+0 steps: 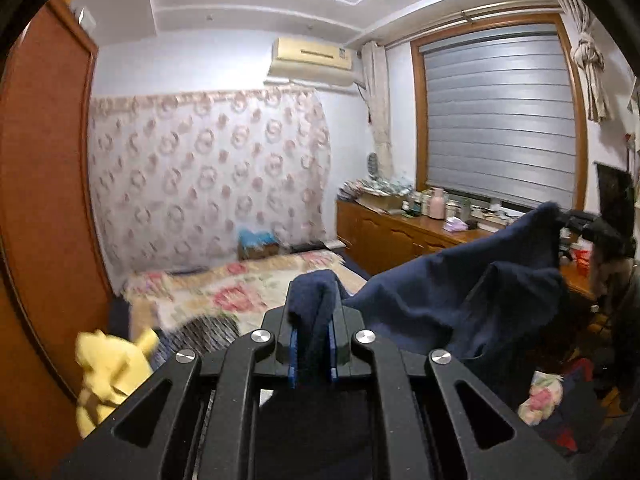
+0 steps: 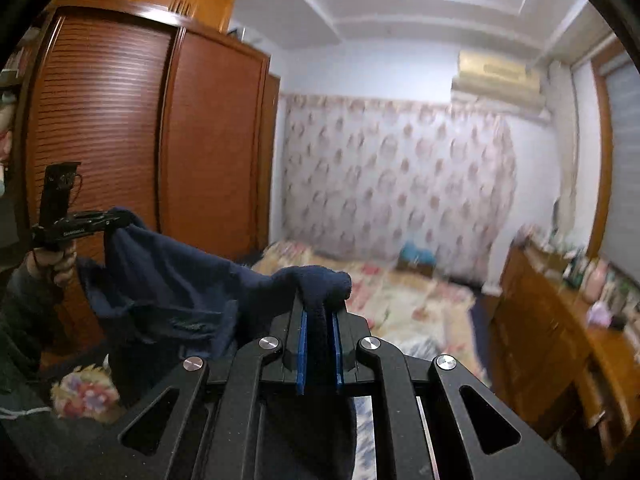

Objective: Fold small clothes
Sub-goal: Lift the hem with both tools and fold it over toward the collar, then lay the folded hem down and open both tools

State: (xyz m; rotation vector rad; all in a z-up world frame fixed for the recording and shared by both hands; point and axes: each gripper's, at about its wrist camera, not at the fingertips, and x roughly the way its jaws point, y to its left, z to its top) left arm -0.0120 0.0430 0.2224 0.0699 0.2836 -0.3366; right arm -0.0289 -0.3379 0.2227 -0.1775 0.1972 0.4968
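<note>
While the left gripper (image 1: pixel 313 344) pinches a bunched corner of the navy cloth (image 1: pixel 460 304), the fabric stretches rightward in mid-air to the right gripper (image 1: pixel 576 222), above the bed (image 1: pixel 240 288). From the right wrist, the right gripper's jaws clamp the other corner; cloth sags between.

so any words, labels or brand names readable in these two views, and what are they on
Nothing reads clearly.
Left gripper: pale lettering along its side, too small and blurred to read.
Air conditioner: a sticker at its right end, too blurred to read.
Items on the wooden cabinet under the window: any labels too small to read.
Navy garment: no print visible.
</note>
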